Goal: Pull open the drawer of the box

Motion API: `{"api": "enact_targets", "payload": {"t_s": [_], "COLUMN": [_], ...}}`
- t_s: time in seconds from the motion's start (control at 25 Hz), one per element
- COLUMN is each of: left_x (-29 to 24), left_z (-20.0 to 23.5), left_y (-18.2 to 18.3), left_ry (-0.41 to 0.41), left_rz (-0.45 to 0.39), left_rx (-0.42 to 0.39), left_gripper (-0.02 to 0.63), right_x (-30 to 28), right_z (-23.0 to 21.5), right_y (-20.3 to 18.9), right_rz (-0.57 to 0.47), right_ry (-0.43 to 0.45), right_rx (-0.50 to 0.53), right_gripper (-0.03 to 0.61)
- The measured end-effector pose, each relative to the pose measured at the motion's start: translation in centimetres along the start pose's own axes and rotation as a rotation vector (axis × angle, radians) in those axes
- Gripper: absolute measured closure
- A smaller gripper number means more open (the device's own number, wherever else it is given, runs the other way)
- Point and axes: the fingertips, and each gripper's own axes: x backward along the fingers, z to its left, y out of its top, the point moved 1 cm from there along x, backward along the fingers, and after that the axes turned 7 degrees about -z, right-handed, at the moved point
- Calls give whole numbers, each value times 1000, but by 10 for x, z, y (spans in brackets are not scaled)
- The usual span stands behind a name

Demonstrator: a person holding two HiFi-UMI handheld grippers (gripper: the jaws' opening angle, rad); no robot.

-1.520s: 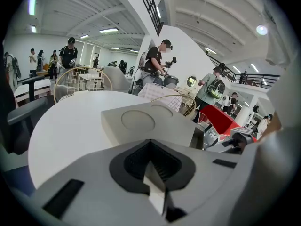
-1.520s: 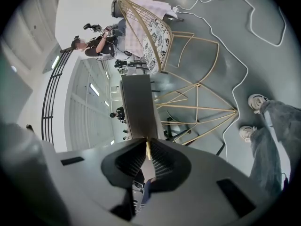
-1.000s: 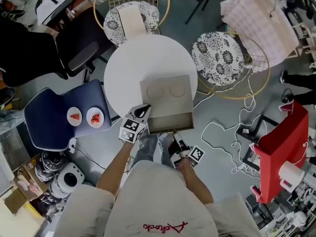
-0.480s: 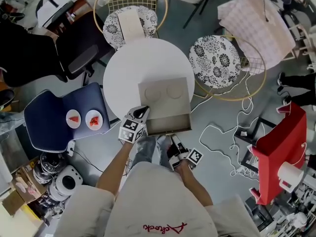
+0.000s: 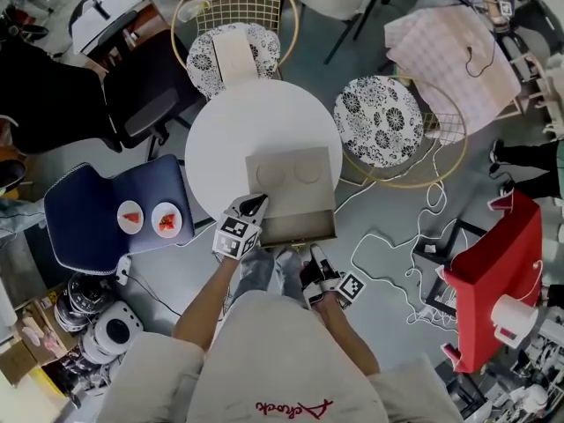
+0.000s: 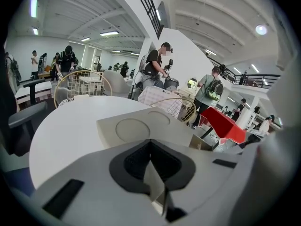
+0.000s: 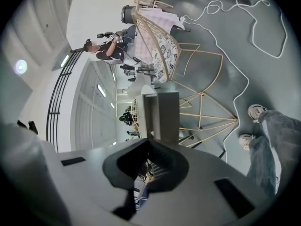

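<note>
"At the lower middle of the head view your box point(image 5: 291, 179) sits on the round white desk point(image 5: 229, 130). Its drawer point(image 5: 300, 229) is drawn part-way out toward you, over the desk's lower rim."

"Your left hand-held gripper point(image 5: 256, 204) is at the box's lower-left corner. Read its own view: the jaws stand narrow and are closed on a thin pale edge the colour of the box."

"That same view looks out from the corner across the box's top, with the two round marks on it and the desk spreading off to the left of the frame."

"Your right hand-held gripper point(image 5: 314, 252) is lower in the head view, just below the drawer's front and a little right of its middle. As far as that view shows, you aren't touching the drawer with it."

"Its jaws have just closed. The pads are together and there is nothing between them."

"In its own view, which is turned sideways with the floor on the right of the frame, a grey slab of the box or drawer stands just beyond the tips, clear of them. So you have one hand-held gripper pinched on the box and the other shut and empty, near the drawer."
</note>
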Motion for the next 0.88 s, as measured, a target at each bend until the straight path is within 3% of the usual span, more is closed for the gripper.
{"api": "enact_targets", "payload": {"t_s": [0.24,0.4,0.88], "left_x": [5,10,44], "left_z": [-9,-14,-28], "left_y": [15,32,96], "left_ry": [3,15,54], "left_rz": [-36,-69,-182], "left_rx": [-1,-11,-43], "left_gripper": [603,603,603], "right_x": [-43,-92,-143], "right_z": [43,90,196], "right_y": [16,20,6], "right_rz": [53,127,206], "right_ry": [86,160,213], "right_rx": [126,293,828], "right_gripper": [563,563,561]}}
